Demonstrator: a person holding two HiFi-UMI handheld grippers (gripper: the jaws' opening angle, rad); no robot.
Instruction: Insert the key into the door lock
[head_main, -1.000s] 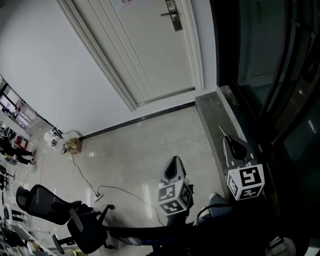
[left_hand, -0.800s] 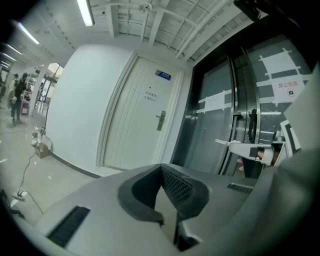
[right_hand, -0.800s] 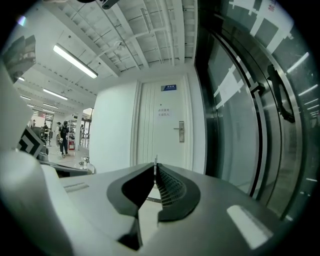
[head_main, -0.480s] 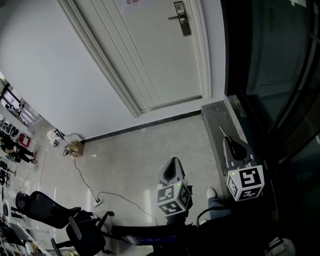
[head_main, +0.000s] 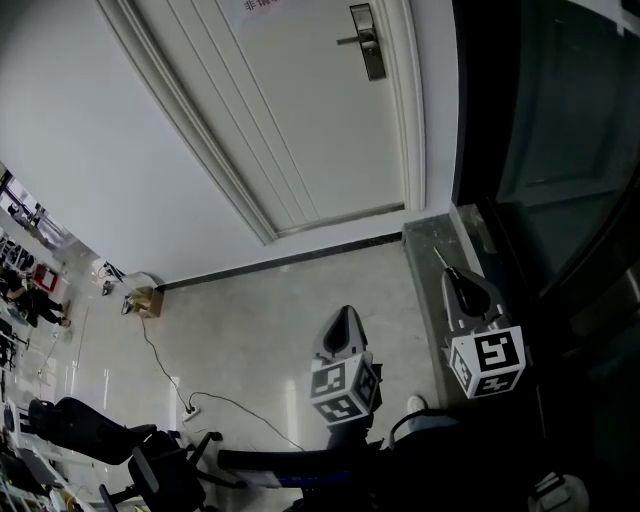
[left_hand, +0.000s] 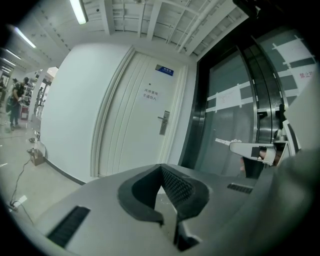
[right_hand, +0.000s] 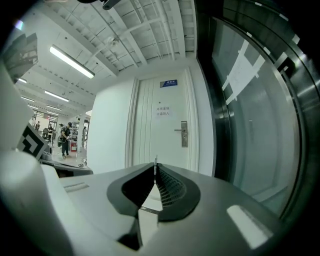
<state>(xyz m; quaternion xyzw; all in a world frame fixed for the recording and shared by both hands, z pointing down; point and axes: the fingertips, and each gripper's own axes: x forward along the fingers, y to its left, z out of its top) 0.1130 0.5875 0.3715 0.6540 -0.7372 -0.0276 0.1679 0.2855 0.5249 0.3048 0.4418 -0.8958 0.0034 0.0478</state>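
Note:
The white door (head_main: 300, 120) stands ahead, its metal lock plate and handle (head_main: 368, 40) high up on it. My right gripper (head_main: 452, 275) is shut on a thin key (head_main: 440, 258) that sticks out past its tips toward the door, still far from the lock. In the right gripper view the key blade (right_hand: 156, 161) shows edge-on between the jaws, left of the lock (right_hand: 184, 133). My left gripper (head_main: 345, 315) hangs beside it, shut and holding nothing. The left gripper view shows the lock (left_hand: 163, 122) and the key (left_hand: 221, 142) in the right gripper.
A dark glass wall (head_main: 560, 150) runs along the right, with a grey stone ledge (head_main: 432, 232) at its foot. A cardboard box (head_main: 148, 298), a cable with power strip (head_main: 190, 410) and an office chair (head_main: 90, 425) lie on the floor at left. People stand far off (right_hand: 64, 135).
The view has moved toward the door: the lock plate sits lower and larger in the head view, and the chair has slid toward the bottom left. Both grippers stay shut, side by side.

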